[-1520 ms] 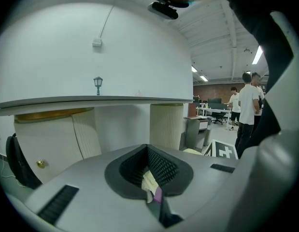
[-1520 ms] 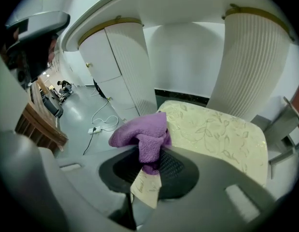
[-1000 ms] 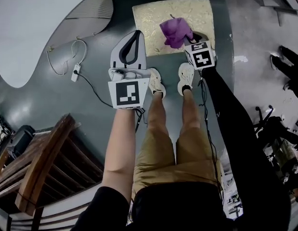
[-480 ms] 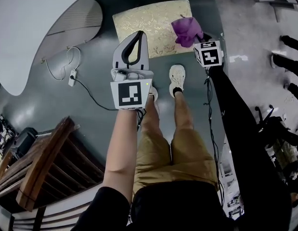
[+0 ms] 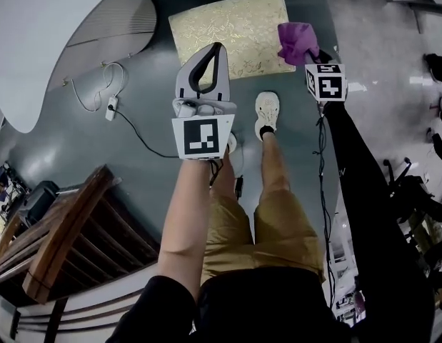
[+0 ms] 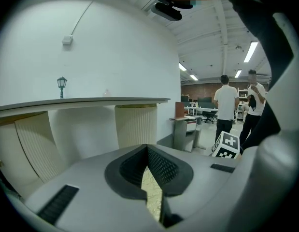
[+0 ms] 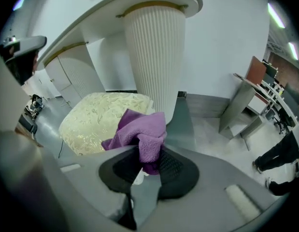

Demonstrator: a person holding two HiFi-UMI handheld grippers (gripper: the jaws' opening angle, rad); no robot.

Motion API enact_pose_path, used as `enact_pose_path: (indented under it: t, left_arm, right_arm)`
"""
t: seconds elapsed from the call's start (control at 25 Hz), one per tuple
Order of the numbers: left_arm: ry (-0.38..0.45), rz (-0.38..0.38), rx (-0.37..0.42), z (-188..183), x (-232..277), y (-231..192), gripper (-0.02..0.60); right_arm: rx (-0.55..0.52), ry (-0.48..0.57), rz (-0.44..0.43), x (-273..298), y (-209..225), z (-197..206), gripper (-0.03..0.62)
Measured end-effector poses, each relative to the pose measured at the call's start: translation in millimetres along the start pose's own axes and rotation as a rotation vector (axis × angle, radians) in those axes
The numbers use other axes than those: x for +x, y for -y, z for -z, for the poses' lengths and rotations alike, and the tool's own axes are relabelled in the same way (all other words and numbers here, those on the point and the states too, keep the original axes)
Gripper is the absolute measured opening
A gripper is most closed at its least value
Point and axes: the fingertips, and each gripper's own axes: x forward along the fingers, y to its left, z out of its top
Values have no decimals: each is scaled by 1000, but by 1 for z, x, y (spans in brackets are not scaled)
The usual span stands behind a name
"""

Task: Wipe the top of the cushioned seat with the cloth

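Grey-green floor (image 5: 128, 163) runs under everything, and the cushioned seat (image 5: 228, 27) sits low on it, its gold-patterned top bare and facing up. We hold the purple cloth (image 5: 297, 41) in the right gripper (image 5: 304, 54), whose jaws are clamped on a bunched fold with the rest spilling out ahead of them. In the head view the cloth hangs just beside the seat's right corner, over floor rather than over the cushion.

We judge the cloth to be soft, light terry that will crumple and drag rather than slide, so the pinch on a thick fold looks sound. A loose tail should be left free to lie flat on the fabric. The seat top looks padded and textured, so we expect it to give under pressure and grip the cloth a little.

Our left gripper (image 5: 215, 52) carries nothing; its jaws meet at the tips, and it hovers over the seat's near edge.

A white ribbed column (image 7: 156, 52) stands right behind the seat and would limit a far stroke. A white cable (image 5: 117, 84) lies on the floor to the left, well apart. Our shoe (image 5: 267, 113) is near the seat's front edge, and a wooden frame (image 5: 56, 241) stands behind us
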Motion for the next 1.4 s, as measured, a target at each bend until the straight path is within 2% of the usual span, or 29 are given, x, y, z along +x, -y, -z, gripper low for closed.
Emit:
enact_pose_path:
  t: [0.16, 0.48, 0.68, 0.88, 1.08, 1.2, 1.4]
  left_arm:
    - [10, -10, -24, 2, -20, -16, 6]
    - [28, -45, -14, 7, -80, -80, 6]
    - [15, -68, -18, 24, -118, -129, 8]
    - [17, -93, -19, 38, -147, -161, 8]
    - [3, -107, -15, 52, -164, -179, 6]
    - [0, -118, -28, 58, -168, -183, 8]
    - [4, -108, -45, 60, -161, -177, 6]
  right_arm:
    - [-6, 82, -34, -16, -40, -11, 76]
    - [-43, 171, -163, -24, -180, -47, 75]
    - [-73, 179, -245, -16, -277, -59, 75]
    - [-133, 150, -299, -1, -342, -54, 77]
    - [-156, 44, -300, 31, -366, -40, 75]
    - [-164, -5, -265, 44, -355, -30, 76]
    - [-141, 4, -219, 41, -328, -28, 76]
